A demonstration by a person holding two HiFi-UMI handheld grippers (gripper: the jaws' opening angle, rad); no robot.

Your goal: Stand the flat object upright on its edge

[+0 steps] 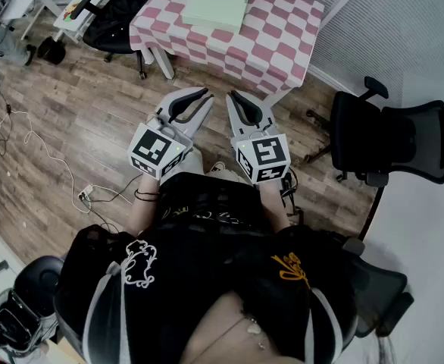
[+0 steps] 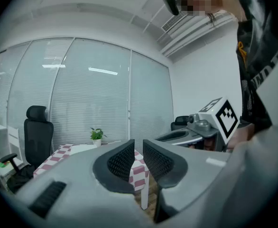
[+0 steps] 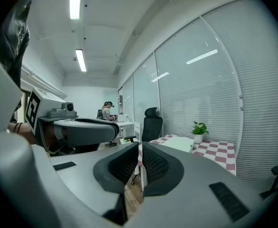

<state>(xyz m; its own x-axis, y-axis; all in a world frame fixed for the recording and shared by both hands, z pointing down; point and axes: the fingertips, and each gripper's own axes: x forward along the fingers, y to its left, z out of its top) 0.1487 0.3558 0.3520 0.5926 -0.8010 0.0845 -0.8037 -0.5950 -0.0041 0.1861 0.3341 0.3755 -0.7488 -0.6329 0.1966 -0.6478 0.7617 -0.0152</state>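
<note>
pink-and-white checked counter (image 1: 282, 44) ahead; pale green flat square slab (image 1: 217, 2) lies flat on it, well apart from me. left hand-held gripper (image 1: 204, 95), right hand-held gripper (image 1: 232, 97) both clenched, empty. i'd approach, open, pinch one edge, tip slowly.

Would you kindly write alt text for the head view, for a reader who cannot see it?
Seen from above, a person holds the left tool and right tool side by side, both shut and empty, over a wooden floor. Ahead, a pale flat object lies on a pink-checked table.
</note>
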